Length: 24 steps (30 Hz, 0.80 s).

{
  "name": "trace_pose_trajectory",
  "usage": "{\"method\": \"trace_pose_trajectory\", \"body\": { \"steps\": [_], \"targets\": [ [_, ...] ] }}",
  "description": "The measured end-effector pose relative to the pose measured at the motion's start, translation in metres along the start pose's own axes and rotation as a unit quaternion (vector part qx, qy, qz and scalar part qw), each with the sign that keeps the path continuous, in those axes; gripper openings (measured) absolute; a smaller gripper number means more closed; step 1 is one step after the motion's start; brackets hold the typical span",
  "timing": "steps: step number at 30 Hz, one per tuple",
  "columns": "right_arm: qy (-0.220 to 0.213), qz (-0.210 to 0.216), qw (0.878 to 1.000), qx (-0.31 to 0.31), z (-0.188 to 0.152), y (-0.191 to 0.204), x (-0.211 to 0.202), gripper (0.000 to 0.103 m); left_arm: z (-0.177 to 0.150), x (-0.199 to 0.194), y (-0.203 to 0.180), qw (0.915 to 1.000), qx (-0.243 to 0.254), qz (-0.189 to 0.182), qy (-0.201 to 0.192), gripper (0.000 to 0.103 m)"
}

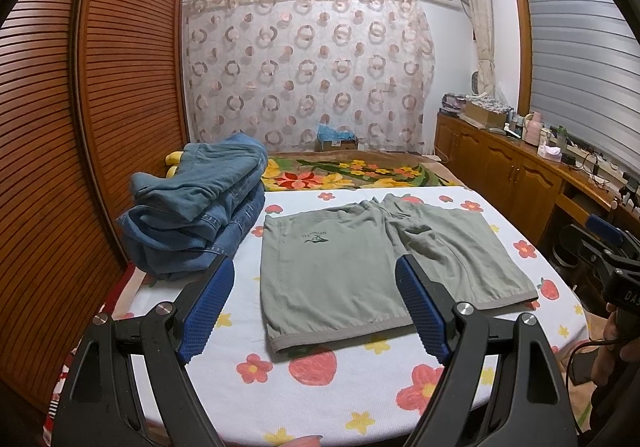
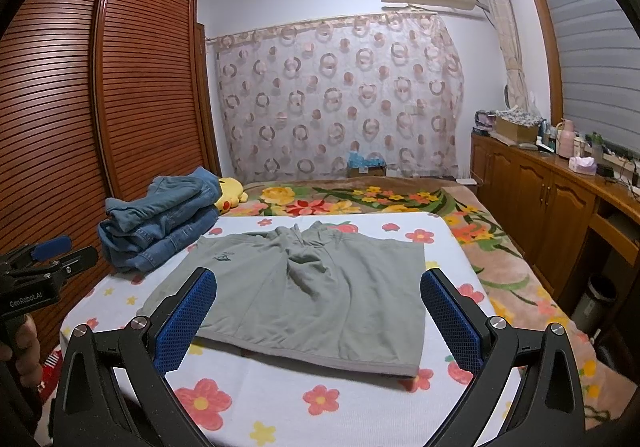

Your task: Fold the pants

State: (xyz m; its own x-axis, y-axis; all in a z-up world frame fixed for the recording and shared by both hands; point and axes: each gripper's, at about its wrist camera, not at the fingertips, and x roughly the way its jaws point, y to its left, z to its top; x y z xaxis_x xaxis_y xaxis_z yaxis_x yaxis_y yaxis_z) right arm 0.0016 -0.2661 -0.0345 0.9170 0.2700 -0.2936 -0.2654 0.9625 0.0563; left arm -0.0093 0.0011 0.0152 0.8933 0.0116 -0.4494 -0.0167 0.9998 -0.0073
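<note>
The grey-green shorts [image 1: 384, 263] lie spread flat on the bed [image 2: 256, 411], hems toward the cameras and waistband on the far side, with a rumpled ridge of cloth at the crotch. Both the left gripper [image 1: 318, 311] and the right gripper [image 2: 318, 321] hover above the near hem with jaws wide, holding nothing. The likeliest trouble is a pinch that catches only the top layer, so the leg peels open instead of folding; the crotch wrinkle could also get pressed into the fold. A careless leftward sweep might nudge the stack of folded jeans [image 1: 196, 219] just beside the shorts. The bed is covered by a white sheet printed with flowers and strawberries, soft and liable to bunch under a dragged fingertip. Around it stand a louvred wooden wardrobe [image 1: 80, 87], a circle-patterned curtain [image 2: 340, 99] and a cluttered wooden sideboard [image 2: 560, 183].
</note>
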Motion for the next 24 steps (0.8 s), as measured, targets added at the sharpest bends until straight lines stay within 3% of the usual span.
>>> {"method": "trace_pose_trajectory", "body": {
  "steps": [24],
  "targets": [
    [0.001,0.0,1.0,0.002,-0.0005,-0.0014,0.0,0.102,-0.0013,0.0009,0.0027,1.0,0.0,-0.001,0.0,0.083]
  ]
}}
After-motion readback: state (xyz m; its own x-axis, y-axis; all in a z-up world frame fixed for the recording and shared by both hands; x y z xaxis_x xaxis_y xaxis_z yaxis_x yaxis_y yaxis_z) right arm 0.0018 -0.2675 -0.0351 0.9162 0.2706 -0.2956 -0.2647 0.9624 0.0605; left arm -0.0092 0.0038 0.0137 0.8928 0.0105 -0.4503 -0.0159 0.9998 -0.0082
